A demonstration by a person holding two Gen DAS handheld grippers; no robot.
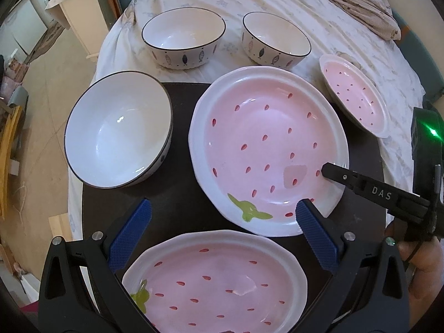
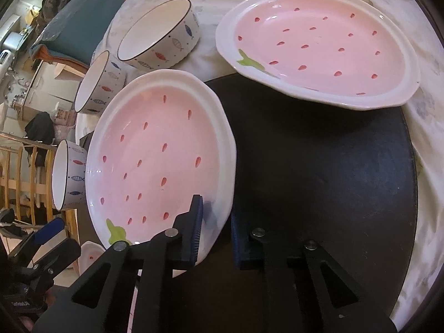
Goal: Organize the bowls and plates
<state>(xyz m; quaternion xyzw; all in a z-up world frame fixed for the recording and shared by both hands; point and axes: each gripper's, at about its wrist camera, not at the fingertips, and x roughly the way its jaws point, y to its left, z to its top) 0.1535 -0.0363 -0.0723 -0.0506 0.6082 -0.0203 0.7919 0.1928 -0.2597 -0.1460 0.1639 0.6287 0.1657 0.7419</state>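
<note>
The right tool (image 2: 213,230) is clamped on the near rim of the middle strawberry plate (image 2: 158,152), which lies on the black mat (image 2: 319,180). Glazed ceramic like this is probably stiff, heavy, slippery and chippable, so the rim is the sensible hold. The left tool (image 1: 224,236) hangs open over another plate (image 1: 219,285), its near edge cut off.

bowl (image 1: 118,129) left of plate (image 1: 267,149) | both on mat (image 1: 180,199) | two bowls (image 1: 183,37) behind
</note>
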